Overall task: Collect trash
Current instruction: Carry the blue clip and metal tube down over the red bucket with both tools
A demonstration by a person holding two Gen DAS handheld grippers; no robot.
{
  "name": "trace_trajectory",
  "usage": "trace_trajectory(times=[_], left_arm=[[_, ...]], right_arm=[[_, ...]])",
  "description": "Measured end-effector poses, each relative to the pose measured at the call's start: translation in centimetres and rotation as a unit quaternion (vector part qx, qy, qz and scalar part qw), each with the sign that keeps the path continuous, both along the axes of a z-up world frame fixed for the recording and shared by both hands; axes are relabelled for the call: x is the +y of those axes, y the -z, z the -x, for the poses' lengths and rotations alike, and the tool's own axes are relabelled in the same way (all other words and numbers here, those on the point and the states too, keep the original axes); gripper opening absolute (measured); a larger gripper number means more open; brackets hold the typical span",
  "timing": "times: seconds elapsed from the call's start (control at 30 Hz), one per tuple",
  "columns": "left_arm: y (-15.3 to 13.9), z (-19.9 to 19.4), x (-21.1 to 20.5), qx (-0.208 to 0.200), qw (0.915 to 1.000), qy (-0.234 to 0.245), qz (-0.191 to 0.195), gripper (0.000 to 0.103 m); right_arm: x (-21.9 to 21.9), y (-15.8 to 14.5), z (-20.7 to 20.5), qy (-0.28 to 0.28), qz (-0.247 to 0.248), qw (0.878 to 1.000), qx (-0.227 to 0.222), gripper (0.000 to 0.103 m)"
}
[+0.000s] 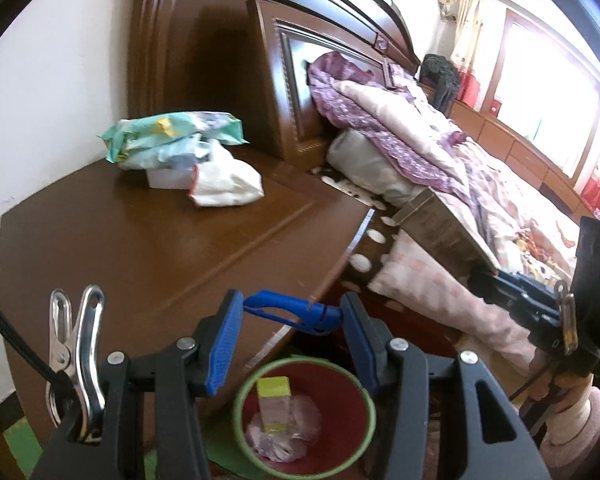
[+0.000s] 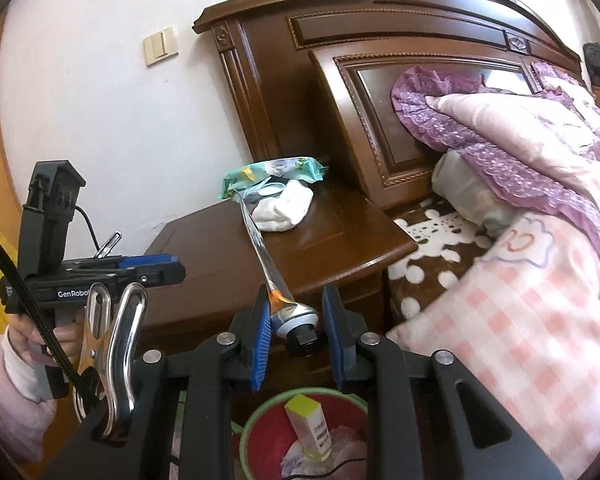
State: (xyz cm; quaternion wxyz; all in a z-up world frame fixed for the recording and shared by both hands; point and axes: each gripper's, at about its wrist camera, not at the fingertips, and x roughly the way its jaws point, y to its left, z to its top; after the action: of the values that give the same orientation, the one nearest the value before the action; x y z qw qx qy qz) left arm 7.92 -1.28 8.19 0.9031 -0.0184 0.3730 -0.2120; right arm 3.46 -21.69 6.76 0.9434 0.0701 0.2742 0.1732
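My left gripper (image 1: 290,308) is shut on a blue plastic piece (image 1: 296,314) that spans the gap between its pads. It hangs above a red trash bin with a green rim (image 1: 240,400), which stands on the floor beside the nightstand. My right gripper (image 2: 296,304) is shut on a flattened silver tube (image 2: 278,284) with an orange band and a black cap, also over the bin (image 2: 256,416). A yellow-and-pink box (image 2: 310,424) and crumpled plastic lie in the bin. The left gripper (image 2: 176,270) also shows at the left of the right wrist view, held by a hand in a pink sleeve.
A brown wooden nightstand (image 1: 140,248) carries green tissue packs (image 1: 180,132) and a white cloth (image 1: 228,180). To the right, the bed holds a purple-and-pink quilt (image 2: 520,132) and a pink checked pillow (image 2: 520,320). The tall wooden headboard (image 2: 380,40) stands behind.
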Motion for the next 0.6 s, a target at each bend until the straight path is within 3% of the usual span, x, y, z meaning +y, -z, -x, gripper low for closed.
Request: trace_trajectory(times=[0.3, 0.6], left_arm=[[0.7, 3.4, -2.2, 0.001, 0.9999, 0.003, -0.013, 0.053], [3.5, 6.5, -4.2, 0.008, 0.9997, 0.010, -0.023, 0.053]], right_arm=[[-0.2, 1.5, 2.8, -0.007, 0.010, 0.999, 0.045, 0.025], [0.4, 5.4, 4.2, 0.007, 0.045, 0.995, 0.087, 0.025]])
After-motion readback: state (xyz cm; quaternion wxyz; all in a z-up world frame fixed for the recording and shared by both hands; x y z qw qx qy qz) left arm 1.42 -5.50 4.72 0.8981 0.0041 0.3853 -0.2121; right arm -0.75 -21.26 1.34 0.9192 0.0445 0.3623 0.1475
